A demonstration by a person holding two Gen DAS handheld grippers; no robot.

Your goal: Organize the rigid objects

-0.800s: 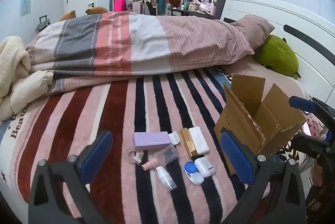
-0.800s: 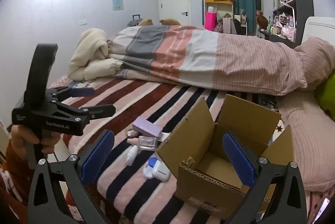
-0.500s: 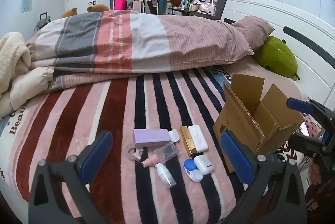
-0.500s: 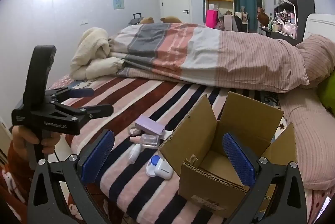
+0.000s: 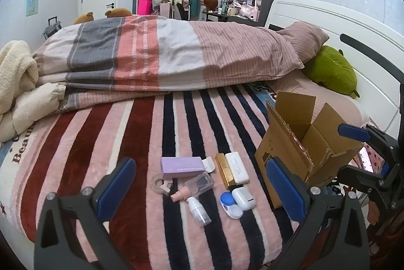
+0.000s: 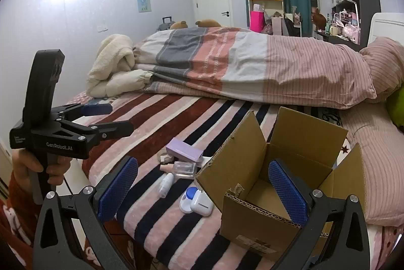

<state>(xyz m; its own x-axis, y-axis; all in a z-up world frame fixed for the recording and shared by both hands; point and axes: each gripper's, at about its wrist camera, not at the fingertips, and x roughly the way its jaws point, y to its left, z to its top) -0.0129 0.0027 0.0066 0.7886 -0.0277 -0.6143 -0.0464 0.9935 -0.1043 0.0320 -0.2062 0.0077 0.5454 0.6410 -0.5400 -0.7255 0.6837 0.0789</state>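
Small items lie grouped on the striped bed cover: a purple box [image 5: 181,167], a tape ring [image 5: 160,183], a clear pink-capped spray bottle [image 5: 194,185], a small white bottle [image 5: 199,210], a gold box [image 5: 223,170], a white case [image 5: 236,167], a blue-and-white lens case [image 5: 228,201] and a white earbud case [image 5: 243,198]. An open cardboard box [image 5: 303,143] stands to their right and looks empty [image 6: 265,196]. My left gripper [image 5: 200,190] hovers open before the items. My right gripper [image 6: 203,188] hangs open near the box's front-left corner, holding nothing.
A folded striped duvet [image 5: 164,55] and cream blanket [image 5: 15,73] fill the far half of the bed. A green plush [image 5: 330,70] and a pillow [image 5: 305,39] lie by the white headboard [image 5: 341,17]. A hand [image 6: 38,169] holds the left gripper off the bed's edge.
Both views drift only slightly. Nothing on the bed has moved, and both grippers stay wide open.
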